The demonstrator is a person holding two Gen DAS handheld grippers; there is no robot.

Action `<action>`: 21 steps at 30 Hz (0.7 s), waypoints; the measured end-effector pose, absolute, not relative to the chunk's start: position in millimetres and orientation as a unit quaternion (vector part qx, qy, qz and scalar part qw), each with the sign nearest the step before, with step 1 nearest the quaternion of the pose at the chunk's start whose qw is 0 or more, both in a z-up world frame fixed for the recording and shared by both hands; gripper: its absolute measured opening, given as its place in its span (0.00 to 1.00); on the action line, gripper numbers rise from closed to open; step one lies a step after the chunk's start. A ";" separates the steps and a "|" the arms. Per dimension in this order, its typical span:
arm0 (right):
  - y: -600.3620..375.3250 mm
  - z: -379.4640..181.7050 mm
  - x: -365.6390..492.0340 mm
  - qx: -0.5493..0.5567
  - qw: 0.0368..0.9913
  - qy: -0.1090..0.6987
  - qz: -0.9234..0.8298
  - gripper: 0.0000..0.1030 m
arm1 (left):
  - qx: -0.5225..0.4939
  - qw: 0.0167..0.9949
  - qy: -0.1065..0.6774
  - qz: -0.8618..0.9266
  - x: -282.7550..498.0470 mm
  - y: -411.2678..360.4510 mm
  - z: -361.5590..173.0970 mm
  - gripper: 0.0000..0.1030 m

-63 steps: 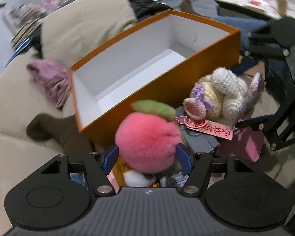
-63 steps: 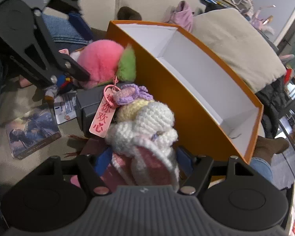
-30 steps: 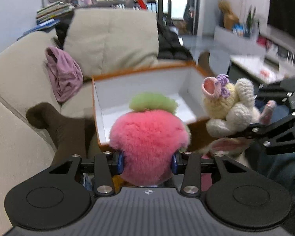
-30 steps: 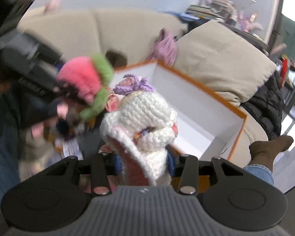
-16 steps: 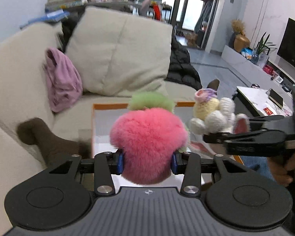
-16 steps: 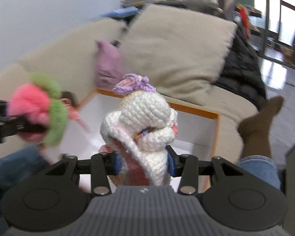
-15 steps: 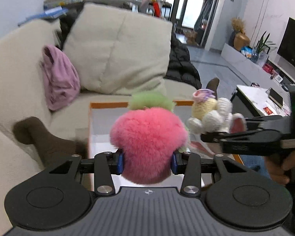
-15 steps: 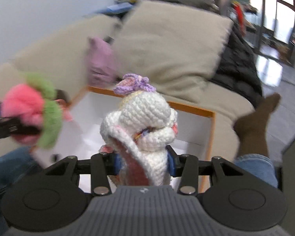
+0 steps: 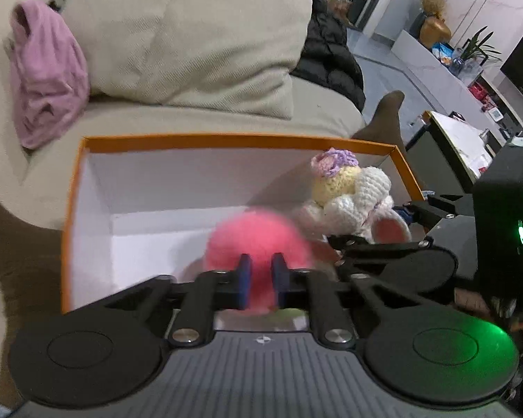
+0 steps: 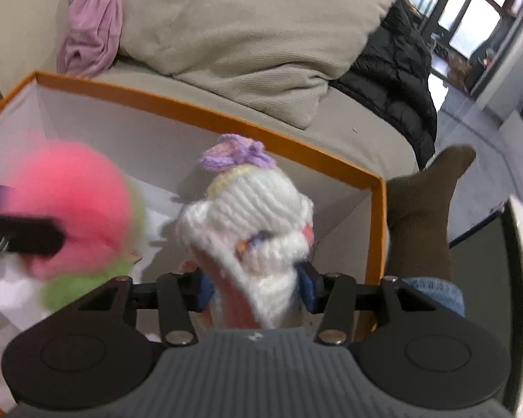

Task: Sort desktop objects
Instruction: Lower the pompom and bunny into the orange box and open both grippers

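Observation:
An orange box (image 9: 233, 138) with a white inside lies on the sofa; it also shows in the right wrist view (image 10: 296, 144). A pink fluffy peach plush (image 9: 258, 233) with a green leaf (image 10: 83, 284) is blurred, inside the box just beyond my left gripper (image 9: 260, 280), whose blue pads stand close together with only a narrow gap. Whether they still touch the plush I cannot tell. My right gripper (image 10: 254, 289) is shut on a white crocheted bunny (image 10: 251, 219) with a purple flower, held over the box's right end; the bunny also shows in the left wrist view (image 9: 352, 198).
A beige cushion (image 9: 191, 35) and a pink cloth (image 9: 48, 76) lie on the sofa behind the box. A black jacket (image 10: 390, 66) lies to the right. A brown-socked foot (image 10: 425, 205) rests by the box's right end.
Both grippers tilted down over the box. The pink plush has slipped forward out of my left gripper's pads, which have closed together. The bunny stays gripped and now hangs over the box's right end.

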State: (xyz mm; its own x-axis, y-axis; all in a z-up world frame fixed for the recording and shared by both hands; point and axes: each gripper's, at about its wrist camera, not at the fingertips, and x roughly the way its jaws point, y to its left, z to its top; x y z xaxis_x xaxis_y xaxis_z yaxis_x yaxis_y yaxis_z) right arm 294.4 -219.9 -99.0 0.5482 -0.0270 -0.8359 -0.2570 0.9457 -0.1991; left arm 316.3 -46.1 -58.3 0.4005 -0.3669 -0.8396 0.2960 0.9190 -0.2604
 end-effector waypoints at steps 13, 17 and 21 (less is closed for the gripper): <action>-268.4 -46.3 252.2 -0.072 0.925 0.361 0.091 0.61 | -0.044 0.804 0.560 -0.197 318.9 -44.5 -79.2 0.36; -292.7 -42.1 240.4 -0.017 0.933 0.352 0.077 0.60 | -0.036 0.792 0.575 -0.200 321.9 -59.7 -86.2 0.46; -306.1 -55.6 237.7 0.029 0.929 0.365 0.060 0.59 | -0.037 0.792 0.580 -0.187 332.0 -71.8 -97.2 0.46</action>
State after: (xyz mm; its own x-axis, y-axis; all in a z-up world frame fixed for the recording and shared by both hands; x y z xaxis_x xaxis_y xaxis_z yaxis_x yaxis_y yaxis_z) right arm 237.7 -306.1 -55.6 0.7270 0.1325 -0.6738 -0.0908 0.9911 0.0970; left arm 332.0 -71.8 -97.2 0.2568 -0.3398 -0.9047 0.2529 0.9272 -0.2764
